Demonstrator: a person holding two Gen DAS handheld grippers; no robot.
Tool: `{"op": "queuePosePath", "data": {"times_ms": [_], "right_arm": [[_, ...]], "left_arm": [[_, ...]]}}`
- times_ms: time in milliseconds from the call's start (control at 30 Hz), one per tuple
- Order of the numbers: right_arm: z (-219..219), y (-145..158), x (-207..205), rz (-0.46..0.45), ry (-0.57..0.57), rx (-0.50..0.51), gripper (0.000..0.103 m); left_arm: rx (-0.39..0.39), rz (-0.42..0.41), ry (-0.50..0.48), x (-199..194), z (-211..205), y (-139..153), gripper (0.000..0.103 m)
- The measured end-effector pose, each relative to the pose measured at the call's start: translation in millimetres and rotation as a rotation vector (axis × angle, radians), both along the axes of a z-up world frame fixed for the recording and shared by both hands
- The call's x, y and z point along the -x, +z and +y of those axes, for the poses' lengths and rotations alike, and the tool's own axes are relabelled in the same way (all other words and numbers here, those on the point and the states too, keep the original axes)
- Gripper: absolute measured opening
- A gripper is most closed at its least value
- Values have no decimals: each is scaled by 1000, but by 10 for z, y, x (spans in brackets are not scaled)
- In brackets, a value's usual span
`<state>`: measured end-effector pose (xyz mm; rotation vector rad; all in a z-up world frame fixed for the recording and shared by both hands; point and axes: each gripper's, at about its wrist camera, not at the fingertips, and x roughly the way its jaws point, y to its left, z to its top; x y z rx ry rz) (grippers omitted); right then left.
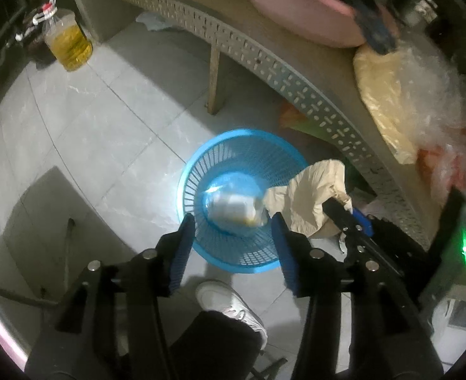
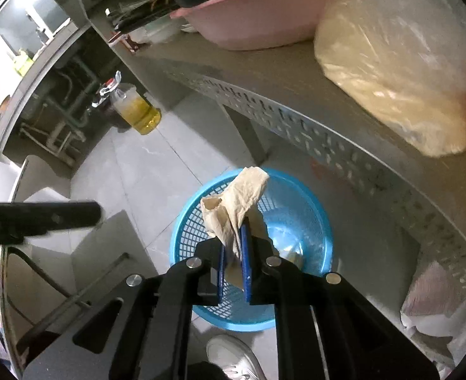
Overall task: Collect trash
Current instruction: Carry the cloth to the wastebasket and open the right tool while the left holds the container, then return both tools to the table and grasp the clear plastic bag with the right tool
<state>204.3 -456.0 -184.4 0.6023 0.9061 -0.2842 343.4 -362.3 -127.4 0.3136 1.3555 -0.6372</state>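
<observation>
Drop-off time at the blue basket (image 1: 233, 196), a round plastic bin of open lattice, slick and rigid, standing on the pale tiled floor (image 1: 106, 120) just beside the perforated metal edge of the surface (image 1: 264, 60). The left tongs (image 1: 229, 247) stand spread right above the rim, nothing between their ribbed blue pads, and below them a crumpled clear wrapper (image 1: 233, 204), shiny and blurred, sits inside the basket; whether it has settled on the bottom cannot be told.

The right tongs (image 2: 233, 269) are nearly pressed together, pinching a wad of beige paper (image 2: 233, 202), soft, creased and limp, its loose end flopping over the far side of the basket mouth. So one piece looks binned and the second is in hand, poised over the opening.

The likely next call: the person spreads the right tongs so the paper falls clear inside. Being light and crinkly, it may cling to a pad or catch on the rim

A white shoe (image 2: 233, 361) shows at the near side of the basket
</observation>
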Motion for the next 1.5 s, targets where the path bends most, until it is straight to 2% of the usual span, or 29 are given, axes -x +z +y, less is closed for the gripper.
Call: {"op": "queuePosePath", "data": {"times_ms": [200,367,533,633,667,700,767,867,1033,1167,1267,1500], "right_arm": [[81,70,177,-23,0,18,19],[108,99,144,-25,22,24,19],[178,181,-111,-44,51,48,19],[266,200,-401,-37,98,96,19],[297,180,-483,-22,113,114,25],[318,148,-543,-1,126,129,48],[362,51,-635,53,140,183,70],[423,-60,-668,119,140,262,71],[428,-79,-512,142,117,271,71],[489,132,-296,111,109,289,71],[615,414,-83,55,137,285,71],[1148,1229,234,-134,331,167,78]], "left_arm": [[83,-68,17,73,256,462,61],[173,-94,51,227,592,830,65],[271,-156,115,523,1142,1255,70],[327,-208,149,756,1525,1489,75],[337,-218,159,824,1629,1543,77],[348,-230,175,898,1760,1597,78],[372,-233,215,1032,1990,1649,80],[400,-227,270,1233,2329,1662,81],[391,-256,311,1461,2736,1647,81],[373,-311,347,1580,3063,1656,82],[367,-339,368,1688,3313,1666,82],[303,-383,435,1890,3788,1569,82]]}}
